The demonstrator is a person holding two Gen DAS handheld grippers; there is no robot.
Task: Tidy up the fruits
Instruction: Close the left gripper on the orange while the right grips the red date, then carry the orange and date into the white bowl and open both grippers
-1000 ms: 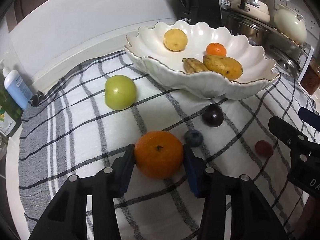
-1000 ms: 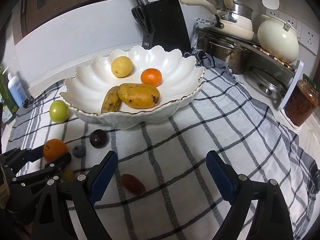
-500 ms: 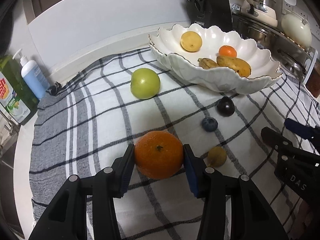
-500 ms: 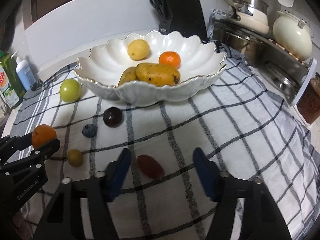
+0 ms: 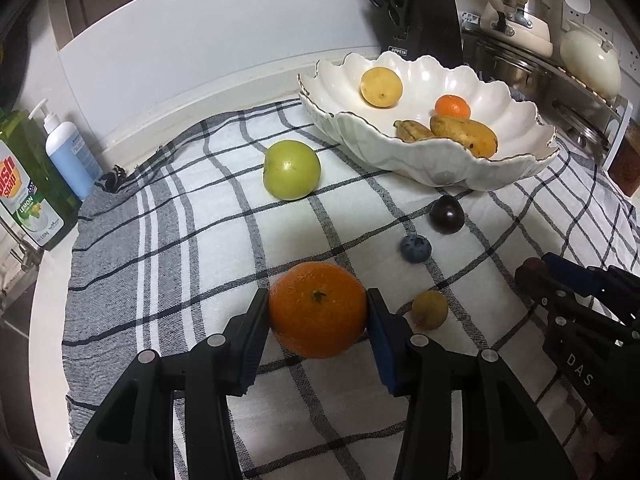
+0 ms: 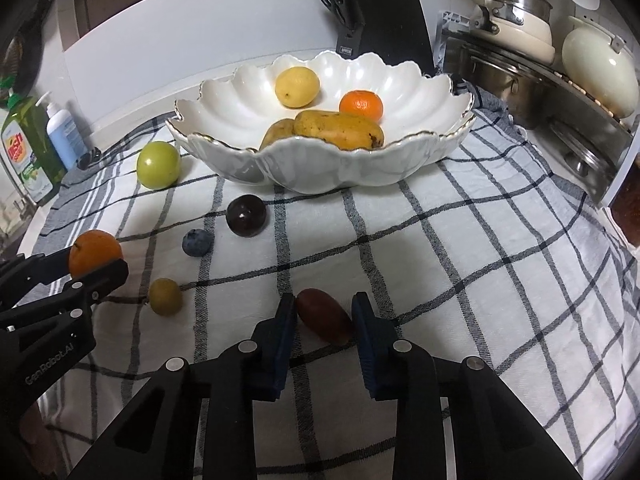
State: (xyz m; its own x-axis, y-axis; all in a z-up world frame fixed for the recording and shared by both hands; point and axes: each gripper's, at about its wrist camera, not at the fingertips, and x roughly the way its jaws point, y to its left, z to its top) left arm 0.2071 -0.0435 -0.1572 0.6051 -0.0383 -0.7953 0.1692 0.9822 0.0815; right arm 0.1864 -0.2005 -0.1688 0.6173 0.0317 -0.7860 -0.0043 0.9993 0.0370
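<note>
The left gripper (image 5: 318, 312) pinches a large orange (image 5: 318, 309) between its two pads, one pad pressed on each side of the fruit, above the checked cloth (image 5: 200, 240) and well in front of the white scalloped bowl (image 5: 440, 160). The right gripper (image 6: 324, 316) has its jaws drawn in around a dark red oval fruit (image 6: 325, 314); both blue pads stand against the fruit's sides, and it lies on the cloth in front of the bowl. Between the two grippers, and nearer to them than to the bowl, a small olive-yellow fruit (image 6: 165, 296) rests on the cloth. Closer to the bowl sits a blueberry (image 6: 197, 242), and beyond it, near the bowl's front wall, a dark plum (image 6: 245, 215). A green apple (image 6: 158, 164) lies on the cloth just off the bowl's left end, apart from its rim. Inside the bowl are a brown-spotted yellow mango (image 6: 340, 129) by the front rim, a smaller yellow-brown fruit (image 6: 278, 132) touching the mango's left end, a small tangerine (image 6: 361, 104) behind the mango, and a round yellow fruit (image 6: 297, 86) toward the back. Behind the bowl stands a black knife block (image 6: 380, 24) with scissors in it. To the right of the bowl, a rack holds steel and cream pots (image 6: 516, 20). Far to the bowl's left, at the cloth's edge, stand a green dish-soap bottle (image 6: 28, 148) and a blue pump bottle (image 6: 64, 134).
</note>
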